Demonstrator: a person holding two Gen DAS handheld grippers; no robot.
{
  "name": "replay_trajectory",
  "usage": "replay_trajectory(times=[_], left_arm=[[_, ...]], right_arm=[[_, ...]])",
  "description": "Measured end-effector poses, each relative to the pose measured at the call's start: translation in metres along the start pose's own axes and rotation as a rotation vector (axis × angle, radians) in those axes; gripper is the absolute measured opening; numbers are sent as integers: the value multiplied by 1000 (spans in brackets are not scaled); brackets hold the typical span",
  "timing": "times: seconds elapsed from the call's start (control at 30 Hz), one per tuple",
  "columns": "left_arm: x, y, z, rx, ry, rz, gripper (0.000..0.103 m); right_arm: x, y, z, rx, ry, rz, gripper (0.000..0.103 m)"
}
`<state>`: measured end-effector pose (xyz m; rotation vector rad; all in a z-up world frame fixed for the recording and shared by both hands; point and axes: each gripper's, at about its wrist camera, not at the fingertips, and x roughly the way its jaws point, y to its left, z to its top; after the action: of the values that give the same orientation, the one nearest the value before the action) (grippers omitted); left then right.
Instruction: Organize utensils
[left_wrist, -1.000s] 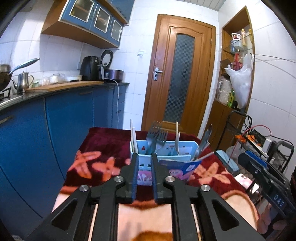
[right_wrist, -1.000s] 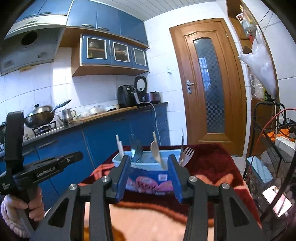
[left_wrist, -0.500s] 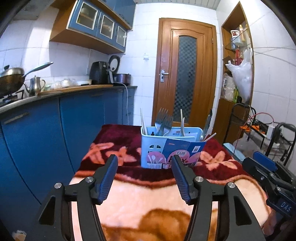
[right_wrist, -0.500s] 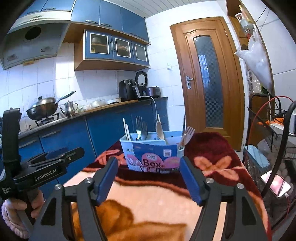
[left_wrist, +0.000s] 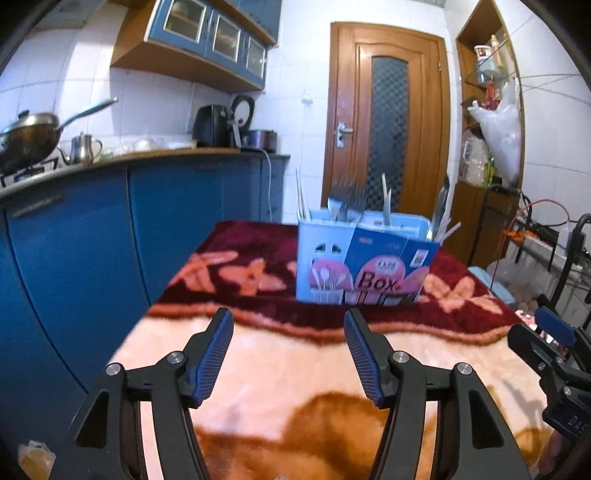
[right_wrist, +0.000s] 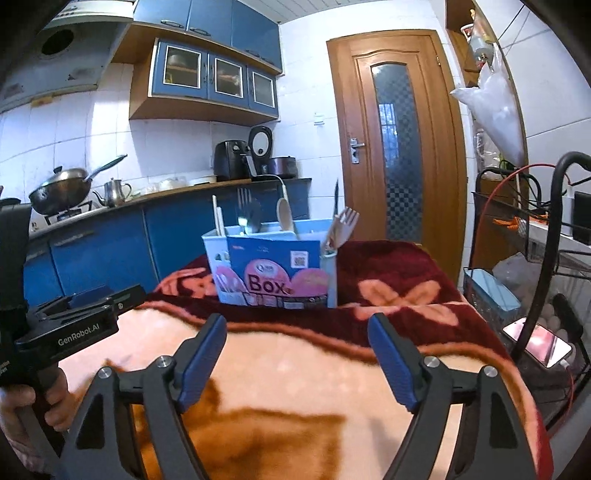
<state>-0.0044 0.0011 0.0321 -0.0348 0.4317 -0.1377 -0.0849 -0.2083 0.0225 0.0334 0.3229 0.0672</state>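
Observation:
A light blue utensil box with a "Box" label stands on the dark red far part of the blanket-covered table. Metal forks, white chopsticks, a wooden spoon and a wooden fork stand upright in the box. My left gripper is open and empty, low over the blanket, short of the box. My right gripper hovers beside it; its jaws are opening with nothing between them. A hand holds the left gripper's handle.
Blue kitchen cabinets with a wok and a kettle run along the left. A wooden door is behind the table. A wire rack with cables and a phone stands at the right.
Both grippers have sunk toward the blanket and drawn back from the box. The left jaws went from nearly shut to wide apart. The right jaws also widened.

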Motion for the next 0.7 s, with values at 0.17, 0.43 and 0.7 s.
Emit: replay_trajectory(times=[0.17,0.43,0.7], left_arm=[[9,-5,-10,19,7,22,64],[15,-7,-21,28,-10,45,64],[19,-9,-25,33,-5,50,64]], right_arm=[[7,-5,-10,-12,-1,-35,83],[12,-9,-18,-9,-10,-46,83],[14,-12,-20,21,-7,-39,84]])
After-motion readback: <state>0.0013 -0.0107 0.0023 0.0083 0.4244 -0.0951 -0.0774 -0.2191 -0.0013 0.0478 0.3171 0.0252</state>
